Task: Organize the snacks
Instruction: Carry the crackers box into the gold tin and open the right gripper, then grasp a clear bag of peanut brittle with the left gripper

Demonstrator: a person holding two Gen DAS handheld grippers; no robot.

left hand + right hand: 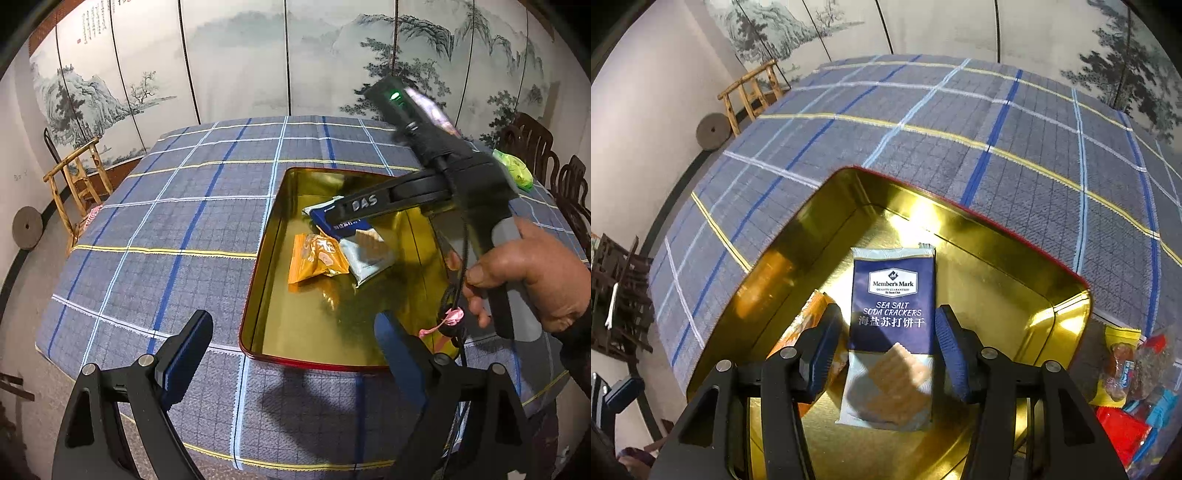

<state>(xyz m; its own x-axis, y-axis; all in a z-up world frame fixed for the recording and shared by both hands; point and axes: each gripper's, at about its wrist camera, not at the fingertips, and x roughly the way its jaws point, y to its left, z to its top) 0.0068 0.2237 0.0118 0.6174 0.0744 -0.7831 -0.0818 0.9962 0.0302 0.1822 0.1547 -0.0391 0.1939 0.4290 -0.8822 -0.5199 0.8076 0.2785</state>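
Foil-wrapped and feather-light, the cracker packet (892, 332) lies flat in the gold tin (1015, 266), toward its middle, the orange packet (317, 256) touching alongside. Brittle inside and slippery outside, so pinch its long edges gently. Right tool (886, 350) straddles it, jaws apart, seemingly not gripping. Left tool (291, 354) hangs wide open and empty at the tin's near edge. More snacks (1126, 387) wait on the bench.
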